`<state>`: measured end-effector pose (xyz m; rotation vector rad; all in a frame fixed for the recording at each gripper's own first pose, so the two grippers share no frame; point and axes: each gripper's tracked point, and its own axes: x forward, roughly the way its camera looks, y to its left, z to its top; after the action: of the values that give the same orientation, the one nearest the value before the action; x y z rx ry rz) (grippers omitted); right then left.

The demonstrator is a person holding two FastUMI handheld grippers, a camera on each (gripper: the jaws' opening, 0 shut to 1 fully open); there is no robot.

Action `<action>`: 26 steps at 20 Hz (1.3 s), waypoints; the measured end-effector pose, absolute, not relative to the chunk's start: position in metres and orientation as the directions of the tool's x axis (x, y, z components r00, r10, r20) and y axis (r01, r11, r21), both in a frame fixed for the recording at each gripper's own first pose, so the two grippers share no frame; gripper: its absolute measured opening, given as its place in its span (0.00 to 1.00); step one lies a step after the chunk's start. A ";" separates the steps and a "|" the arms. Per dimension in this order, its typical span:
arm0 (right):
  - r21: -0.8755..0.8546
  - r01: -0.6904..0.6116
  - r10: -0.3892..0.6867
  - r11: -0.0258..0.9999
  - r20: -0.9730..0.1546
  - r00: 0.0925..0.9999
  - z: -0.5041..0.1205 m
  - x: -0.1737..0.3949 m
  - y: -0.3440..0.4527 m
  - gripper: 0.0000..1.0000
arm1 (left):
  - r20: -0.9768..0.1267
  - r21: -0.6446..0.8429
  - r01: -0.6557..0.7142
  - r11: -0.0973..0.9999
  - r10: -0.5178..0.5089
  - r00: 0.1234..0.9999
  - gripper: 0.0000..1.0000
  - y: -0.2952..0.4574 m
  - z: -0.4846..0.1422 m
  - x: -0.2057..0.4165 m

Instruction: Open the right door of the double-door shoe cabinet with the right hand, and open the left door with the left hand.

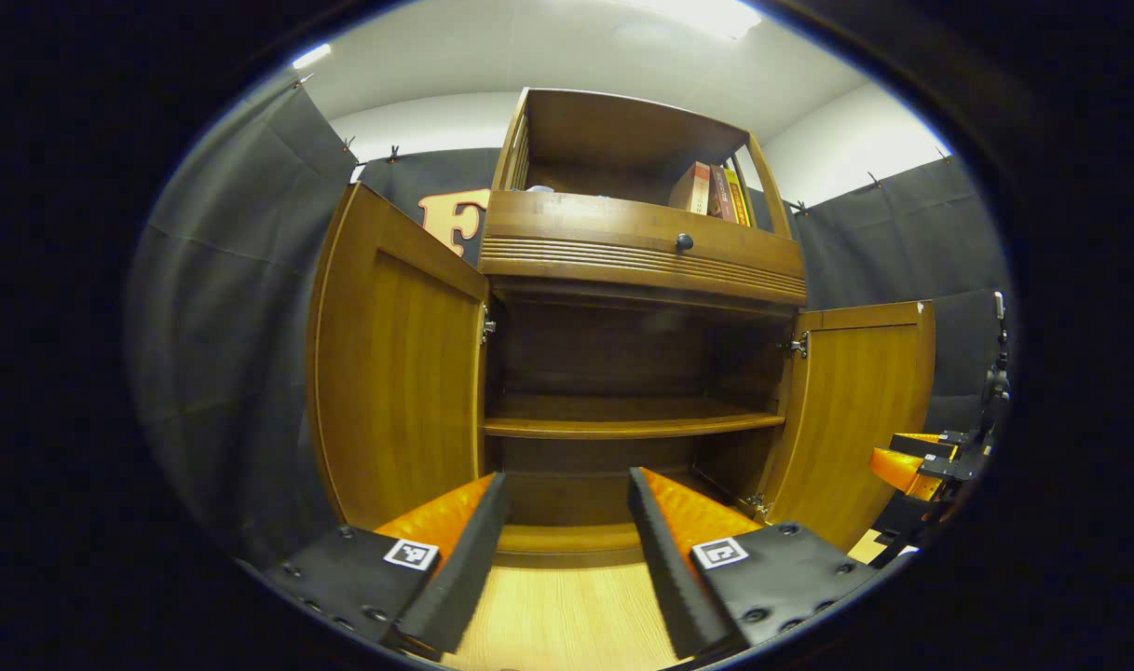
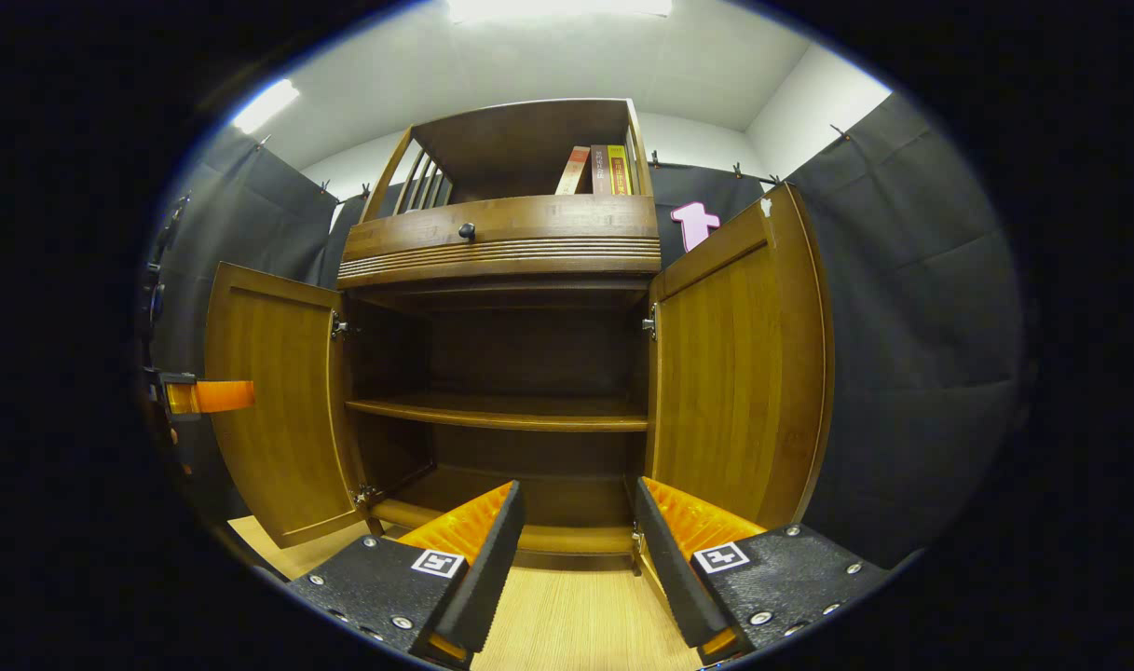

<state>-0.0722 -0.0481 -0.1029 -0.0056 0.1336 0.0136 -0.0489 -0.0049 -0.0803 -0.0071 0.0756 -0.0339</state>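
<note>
The wooden shoe cabinet (image 1: 641, 252) stands straight ahead with both lower doors swung wide. In the left gripper view its left door (image 1: 389, 363) is close on the left and its right door (image 1: 855, 410) farther off on the right. My left gripper (image 1: 567, 522) is open, low before the cabinet's base, holding nothing. The right gripper (image 1: 907, 457) hangs beside the right door's outer edge. In the right gripper view the right door (image 2: 739, 373) is near, the left door (image 2: 273, 410) farther. My right gripper (image 2: 576, 531) is open with nothing between its fingers.
Inside, a bare shelf (image 1: 622, 419) crosses the dark compartment. Above it is a drawer with a black knob (image 1: 684, 242), and an upper shelf holds books (image 1: 716, 191). Light wood floor (image 1: 567, 615) lies before the cabinet. Black cloth walls stand on both sides.
</note>
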 end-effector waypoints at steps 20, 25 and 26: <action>-0.007 -0.031 0.030 1.000 -0.112 0.993 -0.095 -0.067 -0.036 0.75 | -0.026 0.034 0.002 0.999 -0.001 1.000 0.96 0.005 -0.074 -0.049; -0.004 -0.029 0.028 1.000 -0.113 0.993 -0.095 -0.067 -0.037 0.84 | -0.022 0.036 0.001 0.999 0.000 1.000 0.96 0.006 -0.071 -0.050; -0.002 -0.028 0.027 1.000 -0.113 0.993 -0.095 -0.067 -0.037 0.84 | -0.021 0.038 0.000 0.999 0.000 1.000 0.96 0.005 -0.071 -0.051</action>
<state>-0.0671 -0.0373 -0.0954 -0.0036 0.1133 0.0275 -0.0512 0.0055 -0.0710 0.0378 0.0209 0.0001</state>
